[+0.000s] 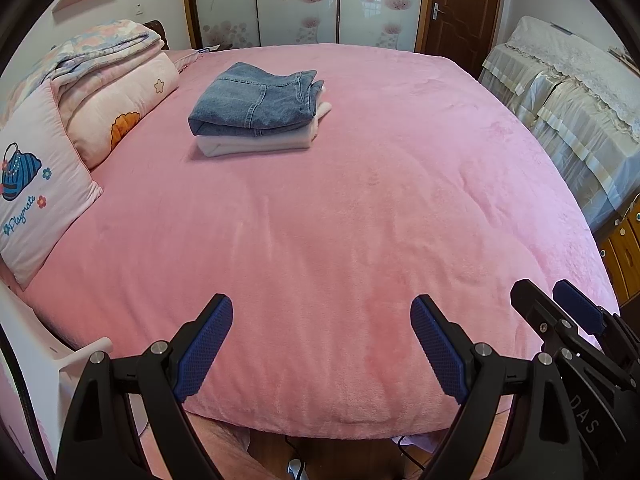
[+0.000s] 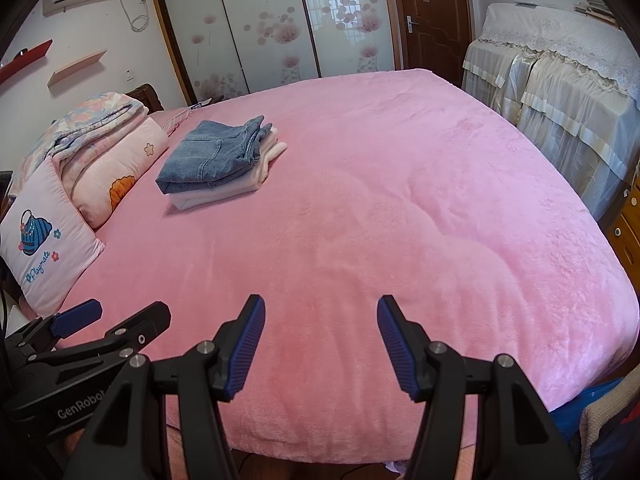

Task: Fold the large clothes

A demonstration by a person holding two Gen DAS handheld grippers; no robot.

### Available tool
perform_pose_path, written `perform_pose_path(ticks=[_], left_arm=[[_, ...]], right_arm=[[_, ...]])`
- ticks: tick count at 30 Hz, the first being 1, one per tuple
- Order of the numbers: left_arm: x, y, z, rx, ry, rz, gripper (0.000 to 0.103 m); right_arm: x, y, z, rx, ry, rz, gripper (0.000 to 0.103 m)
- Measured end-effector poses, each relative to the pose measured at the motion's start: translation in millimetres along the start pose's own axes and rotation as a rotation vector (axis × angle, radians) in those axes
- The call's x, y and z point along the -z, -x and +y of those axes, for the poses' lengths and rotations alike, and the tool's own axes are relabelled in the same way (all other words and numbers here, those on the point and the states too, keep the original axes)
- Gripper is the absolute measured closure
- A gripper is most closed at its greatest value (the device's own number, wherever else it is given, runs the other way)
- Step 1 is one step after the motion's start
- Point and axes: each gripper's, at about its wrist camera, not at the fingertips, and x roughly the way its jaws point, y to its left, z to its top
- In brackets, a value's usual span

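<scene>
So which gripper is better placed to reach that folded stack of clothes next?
Probably the left gripper. The folded jeans and the white garment under them lie on the bed's far left, on that gripper's side. The right gripper, also open and empty, sits further right.

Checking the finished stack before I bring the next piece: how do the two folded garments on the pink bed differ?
The folded blue denim jeans lie on top; the folded pale white garment lies underneath, against the pink fleece bedspread. The jeans show seams and stitching; the white garment looks plain and smooth. The jeans are almost fully visible, the white one only along its edges. Both are folded into similar flat rectangles and stacked near the pillows.
</scene>
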Motion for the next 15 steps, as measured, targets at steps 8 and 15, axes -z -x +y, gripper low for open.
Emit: perform_pose_path(ticks=[8, 15], left_arm=[[-0.2, -0.1, 0.4, -0.001, 0.000, 0.001, 0.013], [3.2, 0.1, -2.4, -0.003, 0.007, 0.009, 0.013]], right_arm=[[0.2, -0.2, 0.1, 0.000, 0.000, 0.001, 0.044], [0.7, 1.4, -0.2, 0.000, -0.002, 0.003, 0.044]])
